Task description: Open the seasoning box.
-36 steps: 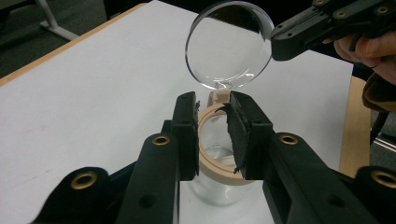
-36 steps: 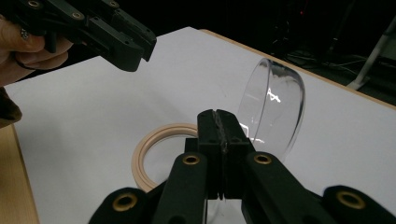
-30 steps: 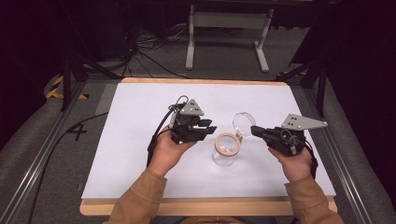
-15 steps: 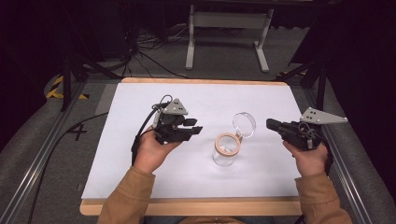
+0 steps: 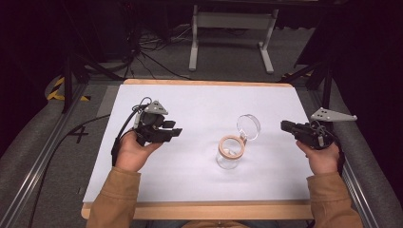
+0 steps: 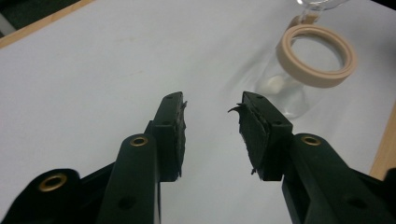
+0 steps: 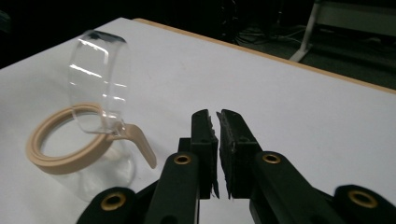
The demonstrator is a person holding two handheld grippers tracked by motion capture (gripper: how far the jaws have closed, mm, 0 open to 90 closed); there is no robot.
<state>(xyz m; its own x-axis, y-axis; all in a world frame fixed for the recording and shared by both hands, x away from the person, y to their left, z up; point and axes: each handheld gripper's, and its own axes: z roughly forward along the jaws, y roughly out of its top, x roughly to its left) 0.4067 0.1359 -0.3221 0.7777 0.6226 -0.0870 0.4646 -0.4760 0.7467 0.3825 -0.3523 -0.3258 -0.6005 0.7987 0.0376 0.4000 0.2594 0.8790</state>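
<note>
Clear glass jar (image 5: 229, 154) with tan rubber ring, round clear lid (image 5: 249, 126) hinged open, stands mid white tabletop (image 5: 199, 109), wood-edged. Left gripper (image 5: 172, 133) fingers apart, just opening, empty. Right gripper (image 5: 284, 125) fingers nearly together, opening slightly, empty. Dark room, grey floor.

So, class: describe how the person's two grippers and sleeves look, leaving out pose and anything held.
Both the left gripper and the right gripper are black, each with two flat jaws lined with worn black pads, brass-ringed pivot holes and a grey three-cornered plate on top. A black cable trails from the left one. The sleeves are tan.
</note>
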